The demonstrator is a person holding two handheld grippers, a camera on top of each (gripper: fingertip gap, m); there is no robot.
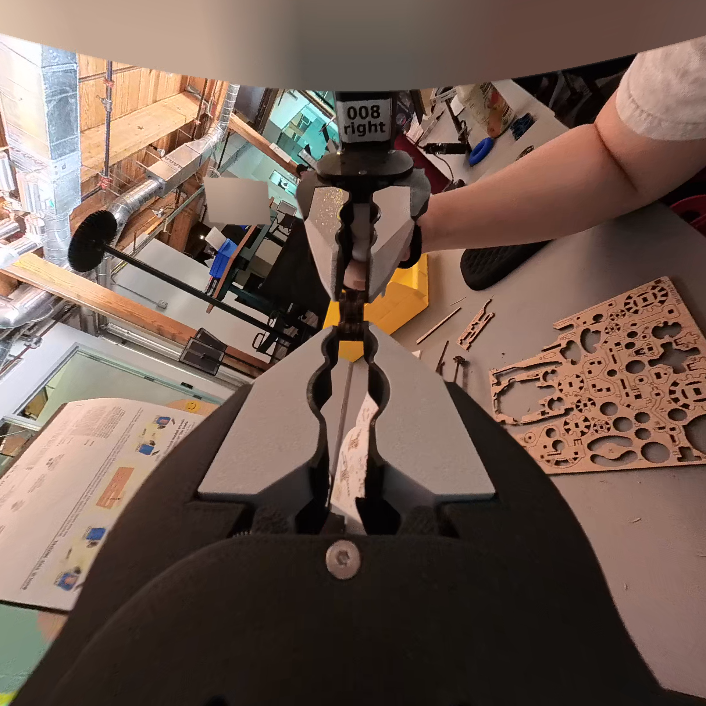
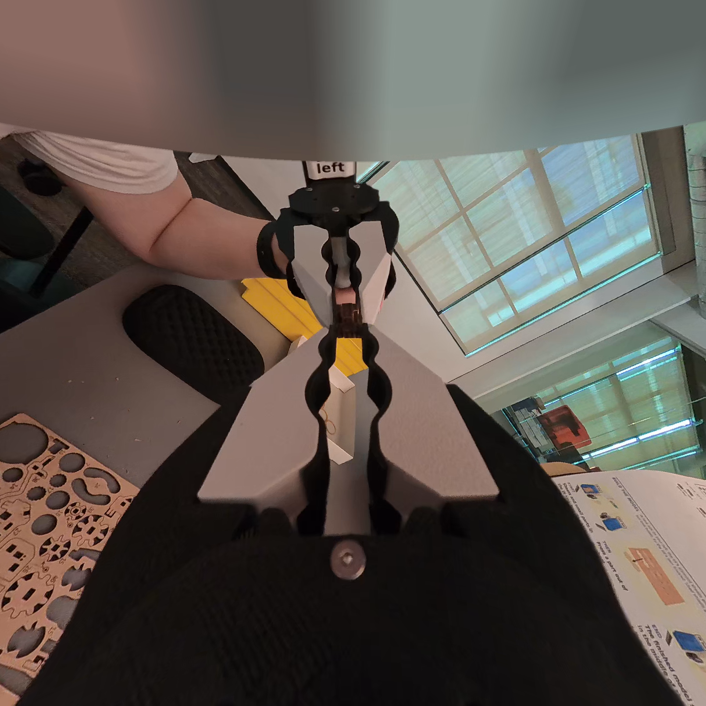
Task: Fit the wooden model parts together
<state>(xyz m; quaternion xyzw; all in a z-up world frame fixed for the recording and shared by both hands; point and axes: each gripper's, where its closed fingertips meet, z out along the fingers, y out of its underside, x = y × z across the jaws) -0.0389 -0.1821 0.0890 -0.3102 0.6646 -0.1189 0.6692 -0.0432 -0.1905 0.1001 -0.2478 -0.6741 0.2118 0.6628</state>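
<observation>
Left gripper (image 1: 350, 331) and right gripper (image 2: 347, 331) meet tip to tip above the grey table (image 1: 596, 535), both clamped on 1 small dark wooden model part (image 1: 350, 314) held between them. Punched-out wooden sheet (image 1: 619, 386) lies flat on the table beside them, loose wooden slivers (image 1: 475, 324) near it; an instruction sheet (image 1: 72, 493) sits on the opposite side.

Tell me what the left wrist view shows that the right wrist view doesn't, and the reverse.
Only the left wrist view: loose wooden strips on the table, ceiling ducts and a black disc on a rod.
Only the right wrist view: windows and a white box.
Both: left gripper and right gripper with jaws tip to tip on a small wooden part, the punched sheet, instruction sheet, yellow block and black pad.
</observation>
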